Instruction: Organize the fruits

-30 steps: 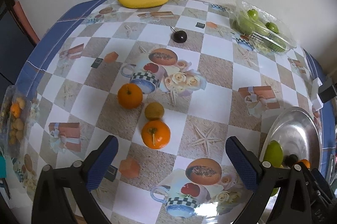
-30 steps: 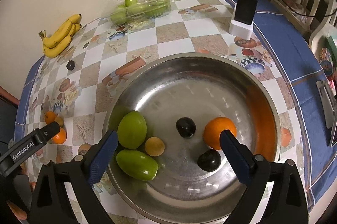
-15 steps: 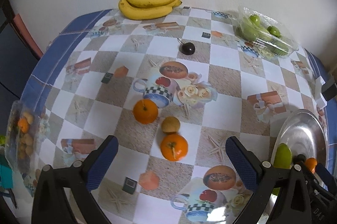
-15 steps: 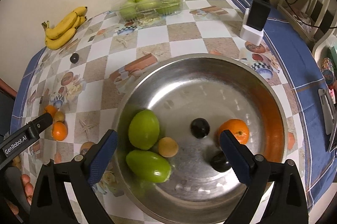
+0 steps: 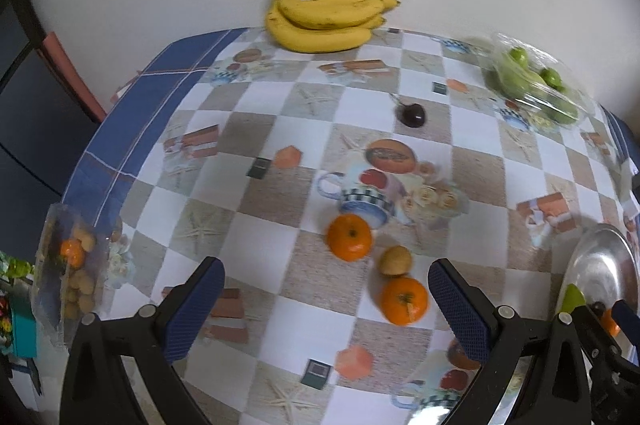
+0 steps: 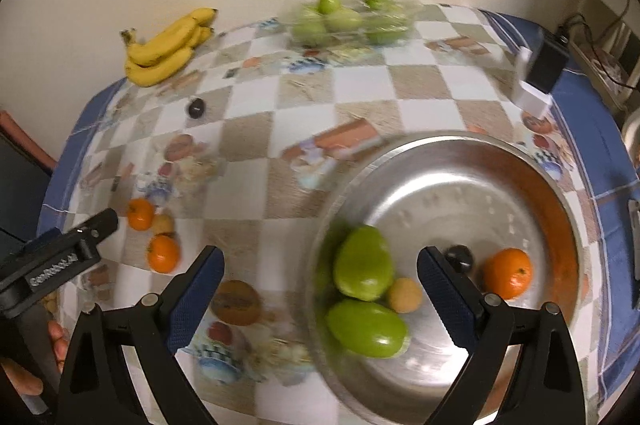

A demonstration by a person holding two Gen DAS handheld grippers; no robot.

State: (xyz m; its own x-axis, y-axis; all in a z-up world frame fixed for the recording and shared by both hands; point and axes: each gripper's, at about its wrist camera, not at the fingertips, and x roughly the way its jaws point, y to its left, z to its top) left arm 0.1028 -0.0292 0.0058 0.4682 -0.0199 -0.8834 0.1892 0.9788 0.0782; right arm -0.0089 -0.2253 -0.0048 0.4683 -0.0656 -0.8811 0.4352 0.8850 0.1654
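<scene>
- Steel bowl (image 6: pixel 552 185) sits at the right side of the checkered tablecloth (image 5: pixel 260 237); inside lie two green mangoes (image 6: pixel 362 263), a small yellow-brown fruit (image 6: pixel 404 295), a dark plum (image 6: pixel 460 257) and one orange (image 6: pixel 508 273).
- Left gripper (image 5: pixel 326 305) hangs above the cloth, jaws spread wide, nothing between them.
- Loose on the cloth near it: two oranges (image 5: pixel 349 237) with a small brownish fruit (image 5: pixel 395 260) between them, touching or nearly so.
- Another dark plum (image 5: pixel 411 114) rests alone, farther back.
- Bananas (image 5: pixel 326 19) lie against the wall; a clear tray of green fruit (image 5: pixel 532 85) sits at the far right.
- Right gripper (image 6: pixel 320 285) hovers at the bowl's near-left rim, jaws wide apart, empty.
- Right wrist view is motion-blurred.
</scene>
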